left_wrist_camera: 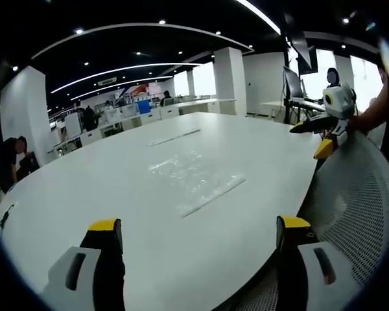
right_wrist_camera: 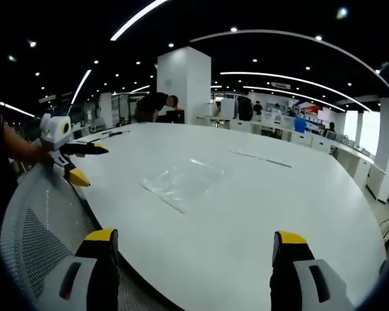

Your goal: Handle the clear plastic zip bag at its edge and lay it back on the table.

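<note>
A clear plastic zip bag (left_wrist_camera: 198, 178) lies flat on the white table (left_wrist_camera: 117, 188), its zip strip along the near edge. My left gripper (left_wrist_camera: 200, 236) is open over the table's near edge, well short of the bag. The right gripper (left_wrist_camera: 324, 136) comes in from the right, held by a hand, jaws spread. From the right gripper view the same bag (right_wrist_camera: 181, 181) lies flat on the table (right_wrist_camera: 259, 207). My right gripper (right_wrist_camera: 191, 243) is open with nothing between its jaws. The left gripper (right_wrist_camera: 74, 162) shows at the left edge.
A grey mesh chair back (left_wrist_camera: 356, 207) stands at the table's edge, also seen as the chair (right_wrist_camera: 45, 240). A second flat strip (left_wrist_camera: 175, 136) lies farther across the table. Desks, a white pillar (right_wrist_camera: 185, 84) and people stand beyond.
</note>
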`<action>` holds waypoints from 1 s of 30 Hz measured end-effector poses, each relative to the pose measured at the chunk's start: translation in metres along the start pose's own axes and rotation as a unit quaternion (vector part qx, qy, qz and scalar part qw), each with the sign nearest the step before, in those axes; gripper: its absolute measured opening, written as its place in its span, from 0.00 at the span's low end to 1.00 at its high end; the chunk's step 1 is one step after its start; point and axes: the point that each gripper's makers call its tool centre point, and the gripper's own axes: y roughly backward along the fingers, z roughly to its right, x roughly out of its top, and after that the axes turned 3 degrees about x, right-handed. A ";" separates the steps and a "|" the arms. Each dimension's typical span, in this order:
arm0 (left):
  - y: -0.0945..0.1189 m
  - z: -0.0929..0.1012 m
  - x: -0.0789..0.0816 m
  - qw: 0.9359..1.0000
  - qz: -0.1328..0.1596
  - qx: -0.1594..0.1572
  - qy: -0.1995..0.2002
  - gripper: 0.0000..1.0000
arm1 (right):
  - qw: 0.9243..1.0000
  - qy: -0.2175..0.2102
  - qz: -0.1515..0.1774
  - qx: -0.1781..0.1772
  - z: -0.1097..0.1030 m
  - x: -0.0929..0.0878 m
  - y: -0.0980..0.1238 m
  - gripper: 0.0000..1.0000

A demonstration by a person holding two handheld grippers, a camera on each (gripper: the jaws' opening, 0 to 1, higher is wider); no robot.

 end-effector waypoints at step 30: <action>-0.001 0.004 0.001 1.000 -0.004 -0.008 -0.008 0.99 | 1.000 -0.005 0.000 -0.007 0.003 -0.001 0.001 1.00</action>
